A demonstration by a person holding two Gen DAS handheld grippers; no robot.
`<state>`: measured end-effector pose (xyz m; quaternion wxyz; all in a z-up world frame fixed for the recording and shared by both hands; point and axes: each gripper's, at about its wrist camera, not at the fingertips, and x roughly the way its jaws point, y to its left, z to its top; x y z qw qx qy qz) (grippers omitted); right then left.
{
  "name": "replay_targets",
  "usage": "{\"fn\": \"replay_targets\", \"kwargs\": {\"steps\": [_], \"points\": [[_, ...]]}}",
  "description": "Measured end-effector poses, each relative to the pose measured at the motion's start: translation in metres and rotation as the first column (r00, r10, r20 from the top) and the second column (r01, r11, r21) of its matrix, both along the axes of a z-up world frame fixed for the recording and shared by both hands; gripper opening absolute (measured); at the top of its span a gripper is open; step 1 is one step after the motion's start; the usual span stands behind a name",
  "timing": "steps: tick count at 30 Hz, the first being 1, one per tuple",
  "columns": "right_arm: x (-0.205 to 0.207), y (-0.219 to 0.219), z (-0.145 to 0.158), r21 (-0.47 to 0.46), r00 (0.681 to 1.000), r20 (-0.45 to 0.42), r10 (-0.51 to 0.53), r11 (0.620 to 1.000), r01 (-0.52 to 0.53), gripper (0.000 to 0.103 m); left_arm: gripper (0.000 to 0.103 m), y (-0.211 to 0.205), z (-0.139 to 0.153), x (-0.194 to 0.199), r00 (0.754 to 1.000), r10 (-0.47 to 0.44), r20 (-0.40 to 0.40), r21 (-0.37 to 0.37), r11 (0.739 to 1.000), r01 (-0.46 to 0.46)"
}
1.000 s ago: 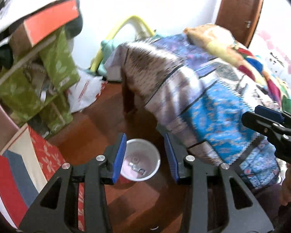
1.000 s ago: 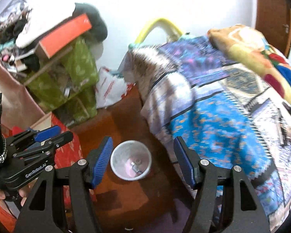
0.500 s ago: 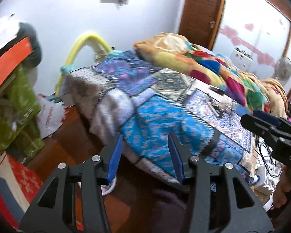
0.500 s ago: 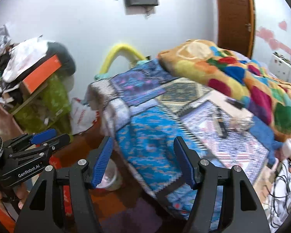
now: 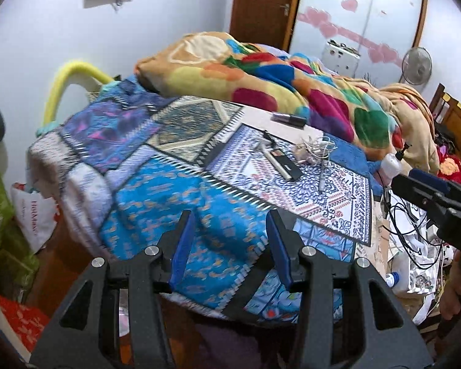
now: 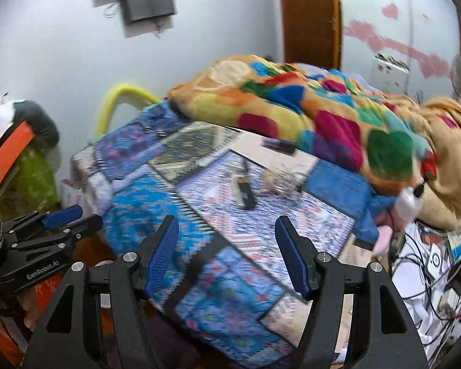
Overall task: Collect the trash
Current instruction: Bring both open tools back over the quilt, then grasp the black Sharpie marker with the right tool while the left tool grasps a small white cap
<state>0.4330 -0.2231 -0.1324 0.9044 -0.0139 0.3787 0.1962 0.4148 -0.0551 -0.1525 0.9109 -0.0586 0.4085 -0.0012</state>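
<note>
My left gripper [image 5: 229,230] hangs open over the near corner of the bed's blue patchwork cover [image 5: 175,203], nothing between its blue pads. My right gripper [image 6: 227,230] is open wider beside it, also with nothing in it. Farther up the bed lie small items: a crumpled wad with thin wire [image 5: 313,150], a flat black bar [image 5: 287,166], a pen [image 5: 322,175] and a dark tube [image 5: 289,119]. The right wrist view shows them blurred, the black bar [image 6: 246,195] nearest. Only a sliver of the white floor bin [image 5: 123,319] shows behind my left gripper's body.
A heaped multicoloured blanket [image 5: 261,80] covers the far side of the bed. A pump bottle [image 5: 390,166] sits at its right edge above tangled cables and papers [image 5: 408,224]. A white plastic bag [image 5: 33,218] and stacked green boxes [image 6: 33,172] stand on the left.
Both grippers swung up and right, from over the white bin on the floor to the bed. The bin slid out at the lower left. The left jaws stand slightly wider.
</note>
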Motion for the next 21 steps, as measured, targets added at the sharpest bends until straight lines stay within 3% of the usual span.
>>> {"fn": "replay_targets", "kwargs": {"steps": [12, 21], "points": [[0.059, -0.04, -0.065, -0.033, 0.987, -0.13, -0.093, 0.995, 0.089, 0.061, 0.047, -0.026, -0.061, 0.107, 0.992, -0.046, -0.116, -0.007, 0.999, 0.046], [0.105, -0.034, -0.099, -0.025, 0.98, -0.167, -0.11, 0.994, 0.107, 0.061, 0.047, -0.03, -0.09, 0.18, 0.991, -0.07, -0.116, -0.046, 0.997, 0.065]]}}
